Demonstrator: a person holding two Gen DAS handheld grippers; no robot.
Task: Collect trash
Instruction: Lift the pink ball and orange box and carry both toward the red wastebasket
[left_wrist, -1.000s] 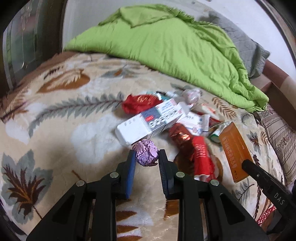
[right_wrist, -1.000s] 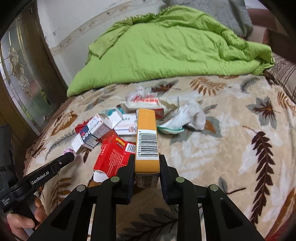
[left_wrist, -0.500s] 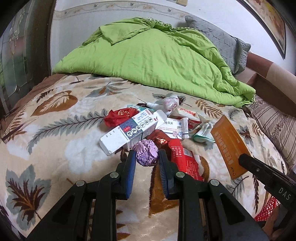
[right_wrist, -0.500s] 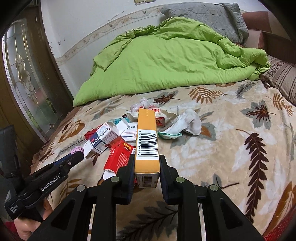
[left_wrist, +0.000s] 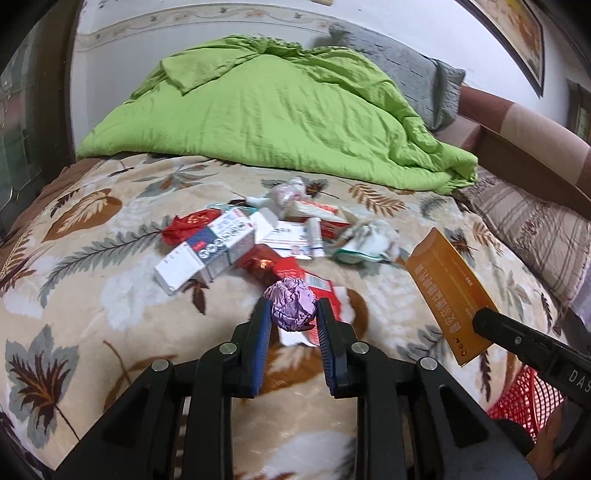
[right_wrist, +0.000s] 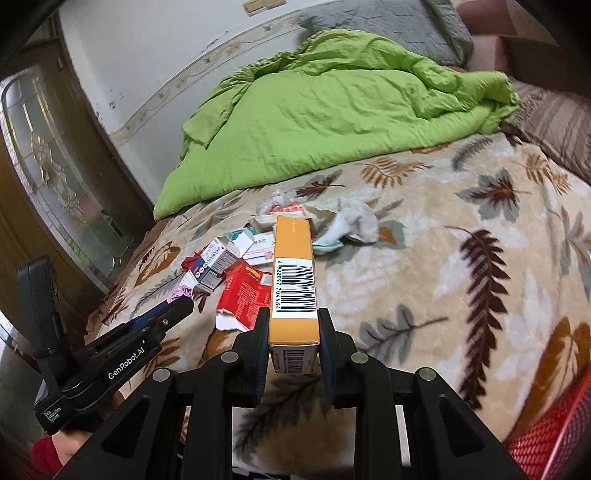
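My left gripper (left_wrist: 293, 308) is shut on a crumpled purple foil ball (left_wrist: 291, 302), held above the leaf-patterned blanket (left_wrist: 92, 295). My right gripper (right_wrist: 293, 317) is shut on a long orange box (right_wrist: 293, 273) with a barcode on top; that orange box (left_wrist: 448, 291) also shows at the right of the left wrist view. Behind both lies a heap of trash: a white and blue carton (left_wrist: 207, 251), a torn red packet (right_wrist: 245, 295), red wrappers (left_wrist: 186, 227), and crumpled tissue (right_wrist: 352, 221). The left gripper (right_wrist: 173, 306) with the purple ball appears at the left of the right wrist view.
A rumpled green quilt (left_wrist: 280, 110) covers the back of the bed, with a grey pillow (left_wrist: 399, 70) behind it. A red mesh basket (right_wrist: 550, 439) sits at the lower right, off the bed's edge. A glass-panelled door (right_wrist: 55, 173) stands to the left.
Both grippers have pulled back from the heap and risen slightly, each carrying its item. The trash pile looks farther away, and the red basket has come into view at the lower right.
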